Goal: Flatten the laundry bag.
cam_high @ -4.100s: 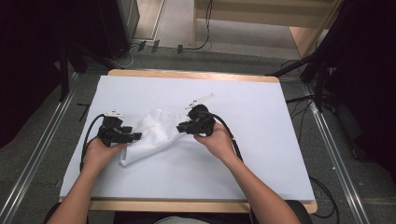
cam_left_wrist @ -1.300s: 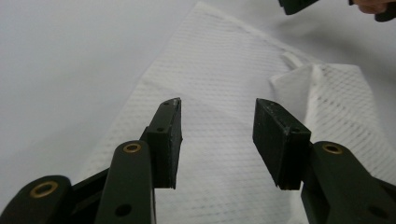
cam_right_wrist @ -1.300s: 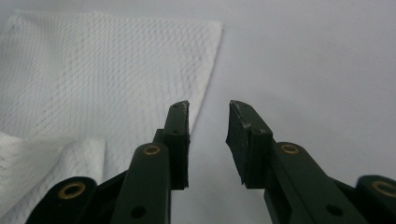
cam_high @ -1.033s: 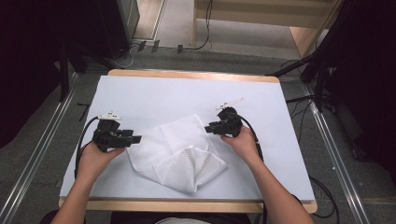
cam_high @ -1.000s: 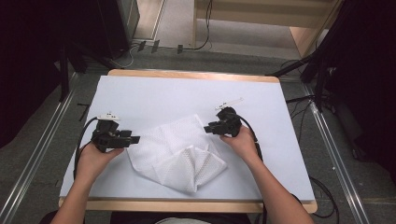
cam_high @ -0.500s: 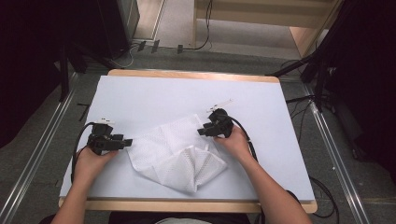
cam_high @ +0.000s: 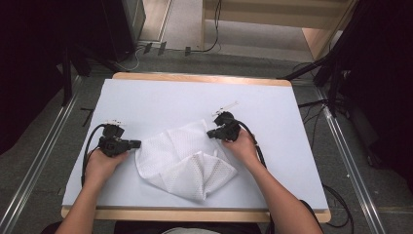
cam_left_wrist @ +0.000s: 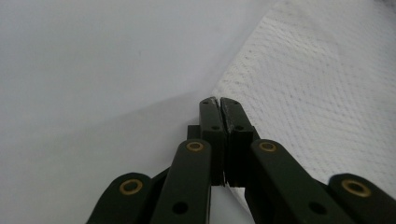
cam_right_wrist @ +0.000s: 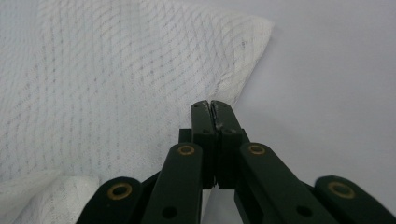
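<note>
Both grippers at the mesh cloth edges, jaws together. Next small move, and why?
Probably lift both edges slightly and draw them apart. The left gripper is shut at the cloth's left edge and the right gripper is shut by its far corner; whether either pinches fabric I cannot tell. The cloth lies crumpled, one flap folded over, on the table, so spreading seems next.
</note>
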